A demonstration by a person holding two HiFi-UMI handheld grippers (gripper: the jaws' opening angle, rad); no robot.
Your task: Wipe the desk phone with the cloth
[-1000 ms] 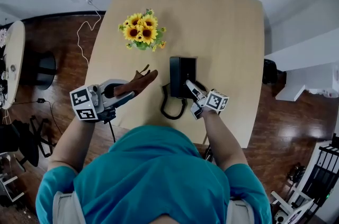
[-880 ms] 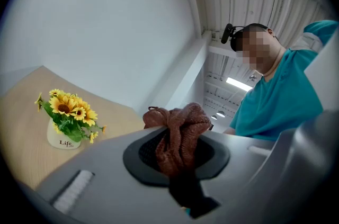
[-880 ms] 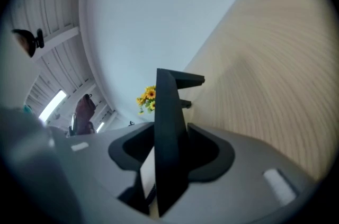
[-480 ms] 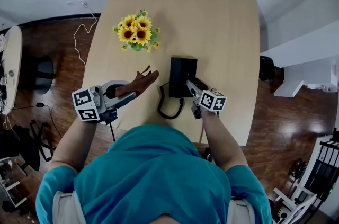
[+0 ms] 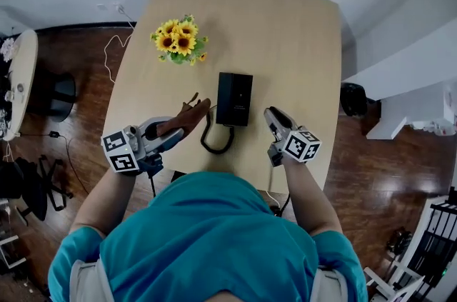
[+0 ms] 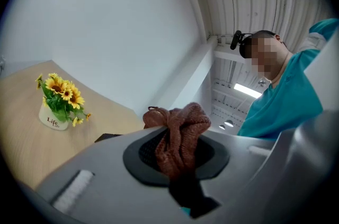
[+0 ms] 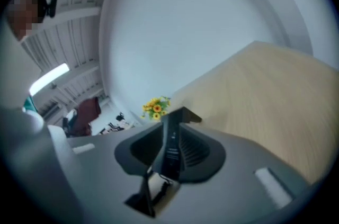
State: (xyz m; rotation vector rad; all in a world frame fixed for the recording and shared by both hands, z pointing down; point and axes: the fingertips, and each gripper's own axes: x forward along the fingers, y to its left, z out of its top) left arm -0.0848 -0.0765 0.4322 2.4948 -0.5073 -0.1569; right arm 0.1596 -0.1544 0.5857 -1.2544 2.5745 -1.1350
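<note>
Drew the right hand-held gripper back from the black rectangular desk phone to its 4 o'clock, clear of it, jaws partly apart, closing, nothing gripped. Kept the left hand-held gripper clamped on the brown knitted cloth at the phone's 8 o'clock, near but not touching. Left the phone on the light wooden counter, at 5 o'clock from the pot of yellow sunflowers. Judged: phone no longer steadied, wiping not yet begun.

Head view looks down; all views share sunflowers.
</note>
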